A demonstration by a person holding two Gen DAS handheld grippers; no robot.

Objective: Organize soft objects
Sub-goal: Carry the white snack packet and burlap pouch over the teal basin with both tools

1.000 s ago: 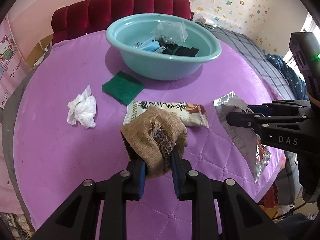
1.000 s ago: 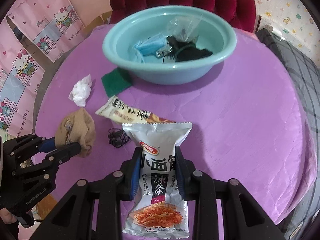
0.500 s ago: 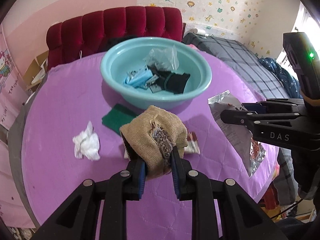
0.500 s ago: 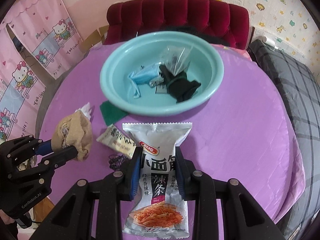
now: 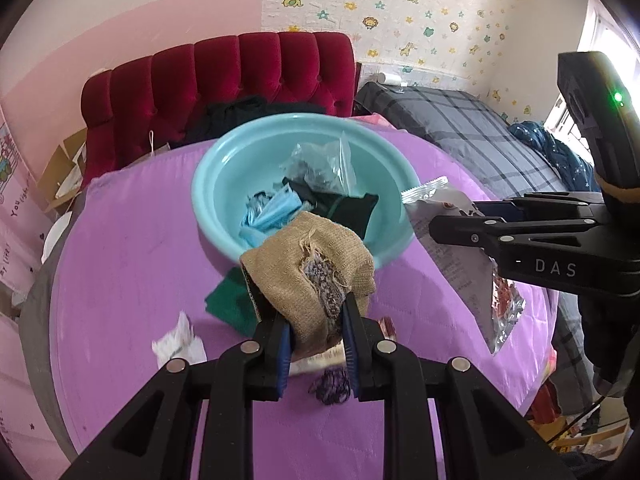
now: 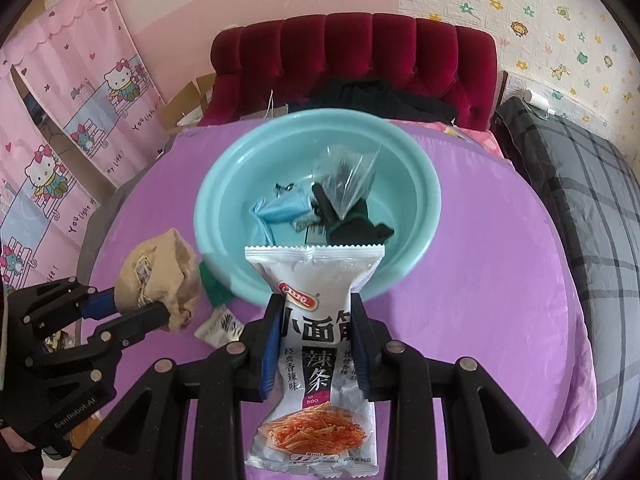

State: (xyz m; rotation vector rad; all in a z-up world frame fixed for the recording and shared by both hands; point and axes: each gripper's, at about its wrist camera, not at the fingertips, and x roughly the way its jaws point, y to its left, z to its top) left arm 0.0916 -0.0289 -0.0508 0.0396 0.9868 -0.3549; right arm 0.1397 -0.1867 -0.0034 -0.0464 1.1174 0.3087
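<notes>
Both jaws clamped: left gripper [image 5: 316,334] on burlap pouch [image 5: 312,272], right gripper [image 6: 314,334] on snack packet [image 6: 314,320], near basin [image 6: 420,200] rim.

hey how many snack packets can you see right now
2. A white spicy-strip packet is clamped in the right gripper near the teal basin. A second packet lies on the purple table, partly hidden. More may be covered.

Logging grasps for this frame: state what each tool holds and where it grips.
Left tool pinches the burlap pouch at its lower end. Right tool clamps the snack packet across its middle.
</notes>
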